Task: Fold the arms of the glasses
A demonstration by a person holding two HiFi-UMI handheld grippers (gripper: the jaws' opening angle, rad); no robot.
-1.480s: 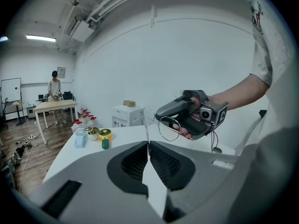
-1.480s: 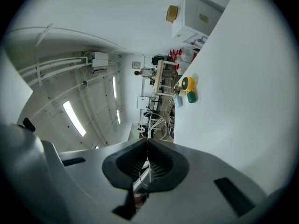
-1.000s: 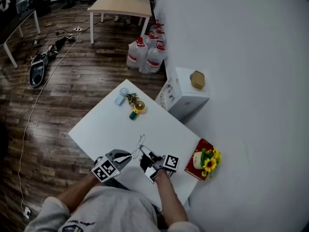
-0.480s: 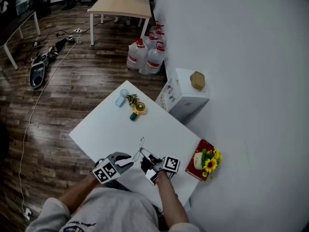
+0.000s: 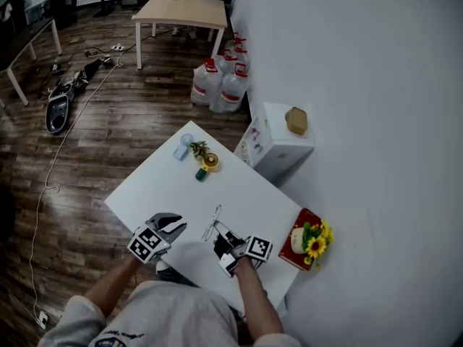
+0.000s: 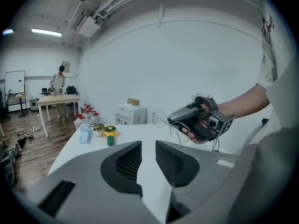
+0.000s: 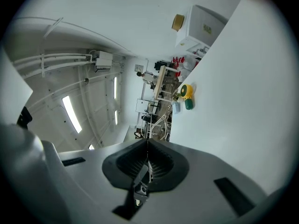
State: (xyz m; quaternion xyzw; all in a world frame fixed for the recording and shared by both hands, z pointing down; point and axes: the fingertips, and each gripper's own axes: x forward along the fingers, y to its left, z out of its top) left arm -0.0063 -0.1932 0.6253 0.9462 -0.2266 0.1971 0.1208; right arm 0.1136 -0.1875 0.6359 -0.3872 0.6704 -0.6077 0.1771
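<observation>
The left gripper [image 5: 176,225] sits at the lower left of the head view, over the near edge of the white table [image 5: 239,186]. In the left gripper view its two dark ribbed pads [image 6: 129,160] stand a narrow gap apart. They have just been opening, and nothing lies between them; only bare tabletop shows through the gap. The right gripper [image 5: 220,232], lower centre of the head view, has its jaws pressed fully together. In the right gripper view the pads [image 7: 159,164] meet in a thin line, pinching a slim part of the glasses [image 7: 152,124]. The wire frame rises out of the closed tips toward the middle of that picture. In the head view the glasses stand up from the right gripper's tips, just above the table, with the thin frame reaching toward the upper left. They lie to the right of the left gripper's tips and clearly apart from them. In the left gripper view the glasses hang in the right gripper's grip at centre right, with both round lenses showing. How the arms are set I cannot make out.
</observation>
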